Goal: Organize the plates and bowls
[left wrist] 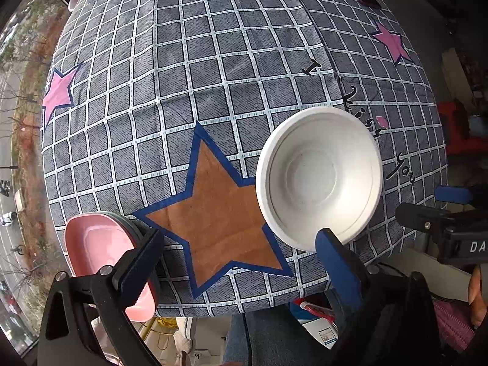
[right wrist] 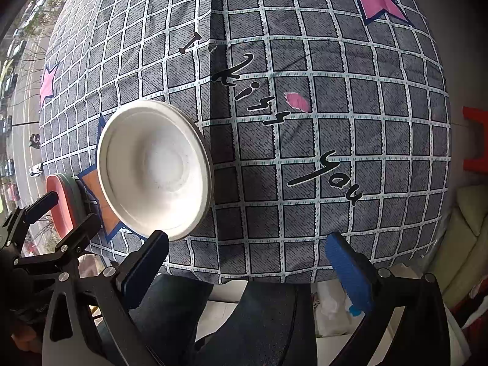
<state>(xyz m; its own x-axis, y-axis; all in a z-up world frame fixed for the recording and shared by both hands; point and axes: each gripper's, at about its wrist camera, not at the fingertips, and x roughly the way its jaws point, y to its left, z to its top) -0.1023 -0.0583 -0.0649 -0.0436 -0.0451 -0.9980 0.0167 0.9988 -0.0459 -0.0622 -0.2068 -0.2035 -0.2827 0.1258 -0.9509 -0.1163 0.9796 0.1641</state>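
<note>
The white bowl (left wrist: pixel 318 177) sits upright on the table, on a grey checked tablecloth (left wrist: pixel 213 76), with its near rim close to the table's front edge. In the left wrist view it lies ahead of the left gripper (left wrist: pixel 241 262) and toward that gripper's right finger (left wrist: pixel 338 262), whose blue pad overlaps the bowl's near rim in the picture; whether pad and rim touch cannot be told. The bowl appears to be a nested stack, as a second rim edge shows along its far side in the right wrist view (right wrist: pixel 155 169). Its left side overlaps one point of a brown star (left wrist: pixel 219 213) printed on the cloth.

The left gripper's jaws stand spread wide, with nothing clamped between them. The brown star fills most of the gap.

A stack of shallow dishes, pink dish (left wrist: pixel 100 253) on top with grey-green ones beneath, sits at the table's front-left corner, partly behind the left gripper's left finger (left wrist: pixel 137 271). From the right gripper (right wrist: pixel 247 271) this stack (right wrist: pixel 62 204) lies far to the left, beyond the white bowl.

The right gripper's jaws are likewise spread wide and hold nothing. The bowl lies ahead of and just beyond its left finger (right wrist: pixel 143 271); bare checked cloth with the printed words "I kiss you" (right wrist: pixel 274 119) lies ahead of the gap. The left gripper (right wrist: pixel 58 235) is visible at the lower left of this view.

The person's trouser legs (right wrist: pixel 213 320) show below the table edge.
</note>
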